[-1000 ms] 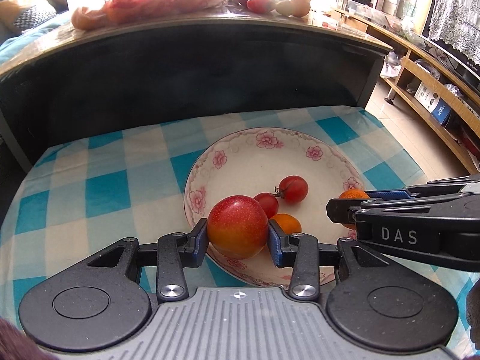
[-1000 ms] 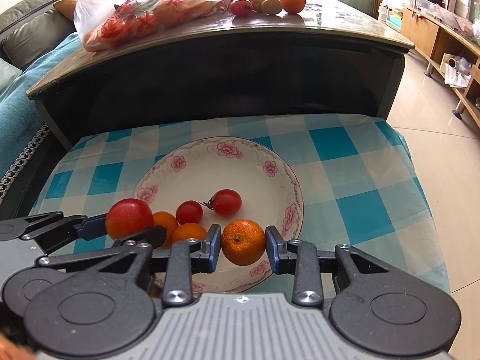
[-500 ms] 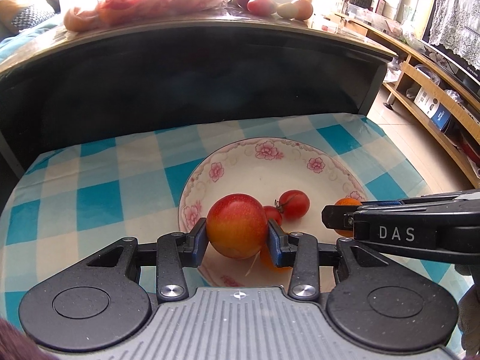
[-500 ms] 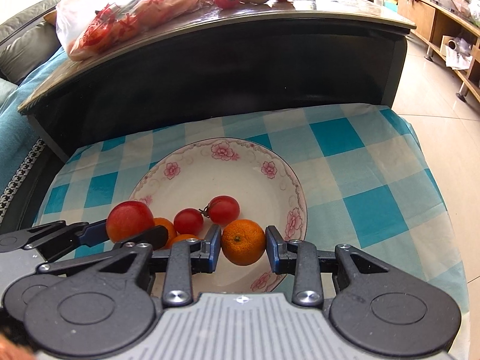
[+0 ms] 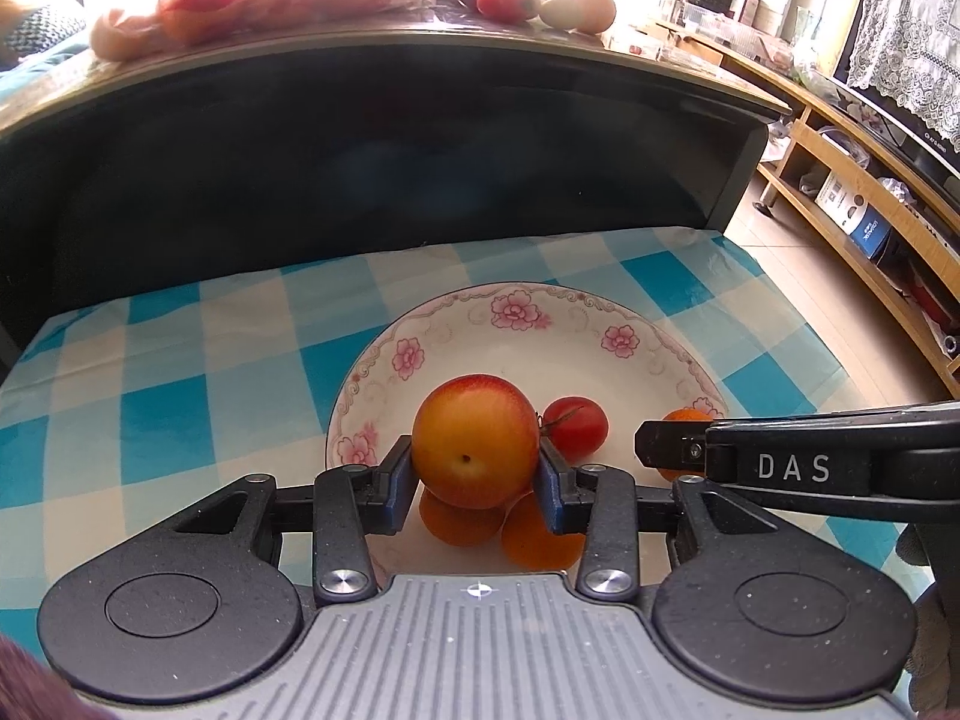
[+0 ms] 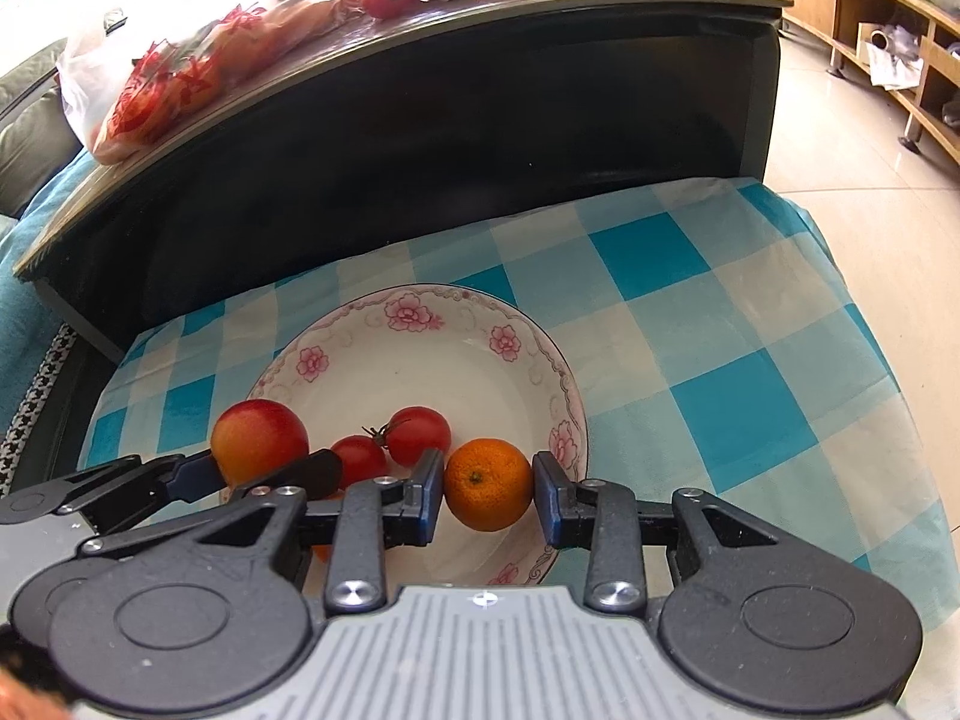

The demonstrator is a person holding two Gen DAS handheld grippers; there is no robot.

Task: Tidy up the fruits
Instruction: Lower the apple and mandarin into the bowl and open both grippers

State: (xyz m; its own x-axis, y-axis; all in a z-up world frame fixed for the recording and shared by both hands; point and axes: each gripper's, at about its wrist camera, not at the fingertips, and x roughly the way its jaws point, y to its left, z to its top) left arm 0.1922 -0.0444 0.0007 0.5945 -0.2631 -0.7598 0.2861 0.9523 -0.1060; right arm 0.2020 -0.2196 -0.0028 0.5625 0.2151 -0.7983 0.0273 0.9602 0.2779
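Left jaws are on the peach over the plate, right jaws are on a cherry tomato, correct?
Not quite. The right gripper holds the small orange, not a tomato; the right wrist view shows it. Both cherry tomatoes lie loose in the plate. The left gripper does grip the peach.

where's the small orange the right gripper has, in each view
Left wrist view: the small orange sits at the right, mostly hidden behind the right gripper's black finger, over the plate's right rim.
Right wrist view: the small orange is low at centre, between the right gripper's blue pads.
Shared landmark: the stemmed tomato lies just left of it in both.
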